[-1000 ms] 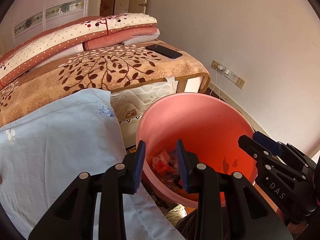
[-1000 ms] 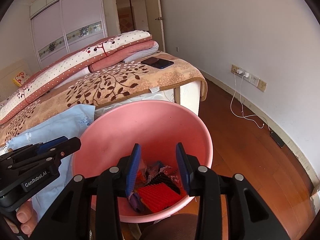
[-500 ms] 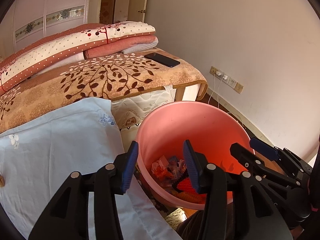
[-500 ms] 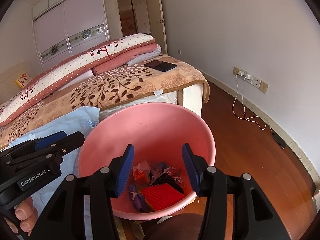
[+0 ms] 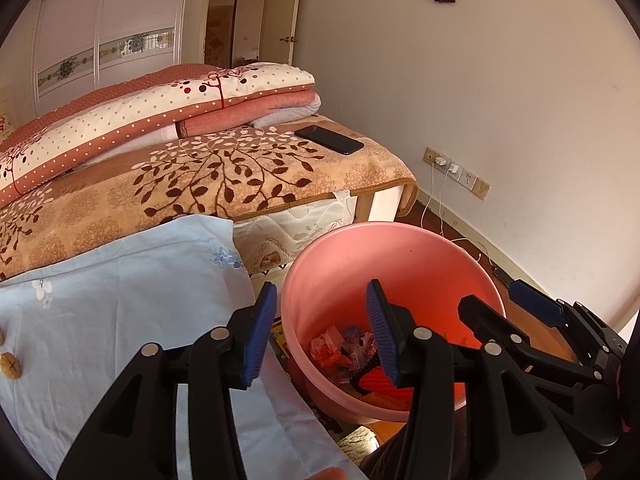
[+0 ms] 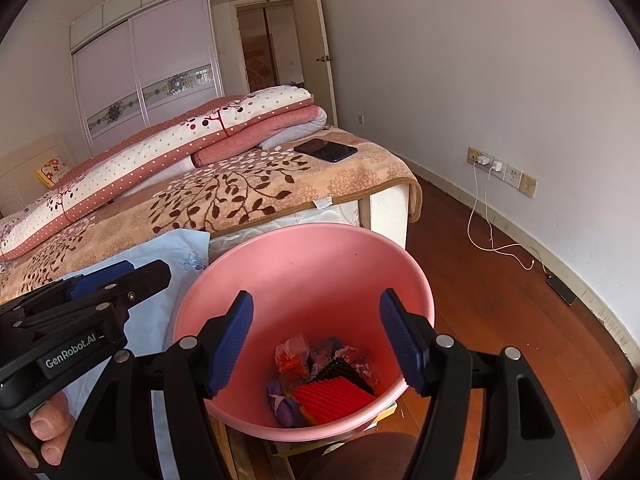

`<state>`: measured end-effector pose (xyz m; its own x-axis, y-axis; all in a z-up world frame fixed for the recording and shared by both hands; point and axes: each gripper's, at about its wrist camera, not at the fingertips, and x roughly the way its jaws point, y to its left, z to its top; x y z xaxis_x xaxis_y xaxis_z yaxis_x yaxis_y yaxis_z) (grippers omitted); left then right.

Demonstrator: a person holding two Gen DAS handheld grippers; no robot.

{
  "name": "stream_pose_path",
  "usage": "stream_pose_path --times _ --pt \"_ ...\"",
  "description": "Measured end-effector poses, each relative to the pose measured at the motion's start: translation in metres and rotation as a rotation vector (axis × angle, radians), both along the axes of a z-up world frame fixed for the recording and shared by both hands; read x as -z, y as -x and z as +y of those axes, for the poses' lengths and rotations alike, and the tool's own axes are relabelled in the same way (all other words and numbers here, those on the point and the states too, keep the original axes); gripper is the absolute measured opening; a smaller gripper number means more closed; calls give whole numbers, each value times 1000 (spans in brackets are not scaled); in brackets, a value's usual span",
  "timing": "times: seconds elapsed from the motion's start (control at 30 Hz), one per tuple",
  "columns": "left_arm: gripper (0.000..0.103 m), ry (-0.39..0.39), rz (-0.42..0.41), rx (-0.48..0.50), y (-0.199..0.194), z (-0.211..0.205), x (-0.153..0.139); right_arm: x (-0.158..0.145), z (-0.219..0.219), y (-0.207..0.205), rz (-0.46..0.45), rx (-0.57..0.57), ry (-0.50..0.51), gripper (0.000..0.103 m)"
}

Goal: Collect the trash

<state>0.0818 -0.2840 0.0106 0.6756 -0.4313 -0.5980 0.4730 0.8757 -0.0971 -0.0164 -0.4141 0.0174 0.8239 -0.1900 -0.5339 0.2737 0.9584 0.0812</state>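
Note:
A pink plastic bucket stands on the floor by the foot of the bed. At its bottom lies trash: crumpled wrappers, a red ribbed piece, a black ribbed piece and something purple. My left gripper hangs open over the bucket's left rim, and nothing is between its blue pads. Above the bucket's mouth my right gripper has its jaws opening, also with nothing between them. Each gripper shows at the edge of the other's view: the right gripper and the left gripper, which a hand holds.
A bed with a brown leaf-patterned blanket carries folded quilts and a dark phone. A light blue cloth drapes beside the bucket. Wall sockets with charger cables run down to the wooden floor on the right.
Both grippers' jaws have spread wider, the left one first and the right one still widening. Both views have tipped up a little over the bucket.

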Motion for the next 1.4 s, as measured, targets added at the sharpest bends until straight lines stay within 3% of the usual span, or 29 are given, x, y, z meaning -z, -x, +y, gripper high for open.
stream_pose_path --times 0.43,1.4 --pt "47 22 -66 -29 15 14 -16 -13 18 13 -61 -8 41 76" --pt "47 60 -127 -68 44 51 -34 -36 53 39 -148 3 79 78"
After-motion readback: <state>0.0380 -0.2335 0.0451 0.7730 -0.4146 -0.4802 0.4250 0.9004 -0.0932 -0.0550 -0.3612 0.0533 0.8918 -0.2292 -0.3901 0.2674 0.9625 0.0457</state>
